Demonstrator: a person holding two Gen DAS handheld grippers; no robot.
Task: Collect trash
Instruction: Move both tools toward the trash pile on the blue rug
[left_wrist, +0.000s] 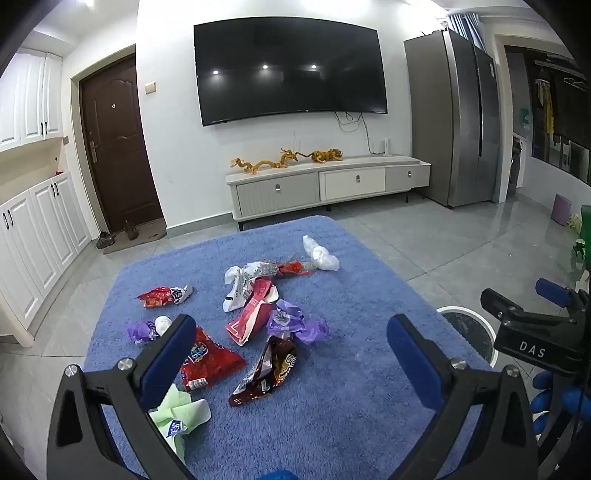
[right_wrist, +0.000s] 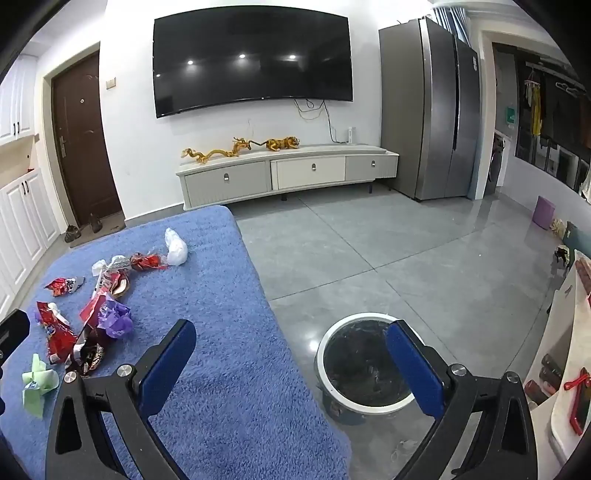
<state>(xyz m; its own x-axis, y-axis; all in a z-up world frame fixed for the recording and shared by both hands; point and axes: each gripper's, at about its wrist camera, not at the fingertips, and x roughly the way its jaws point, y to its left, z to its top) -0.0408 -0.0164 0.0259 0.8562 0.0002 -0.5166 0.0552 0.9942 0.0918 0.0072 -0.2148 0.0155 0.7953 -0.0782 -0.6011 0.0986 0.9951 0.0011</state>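
Left hand-held gripper (left_wrist: 291, 354): jaws wide, holding nothing, poised above scattered wrappers (left_wrist: 255, 314) on the blue-covered surface (left_wrist: 351, 295). Right hand-held gripper (right_wrist: 291, 354): equally wide and unladen, straddling the surface edge and the bin (right_wrist: 364, 363) (black-lined, on the floor).

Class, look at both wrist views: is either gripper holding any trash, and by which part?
Nothing is held. The left gripper and right gripper are both open and empty; the wrappers lie on the blue rug.

Home living room, wall television (left_wrist: 291, 70), media cabinet (left_wrist: 325, 184), fridge (left_wrist: 454, 118)
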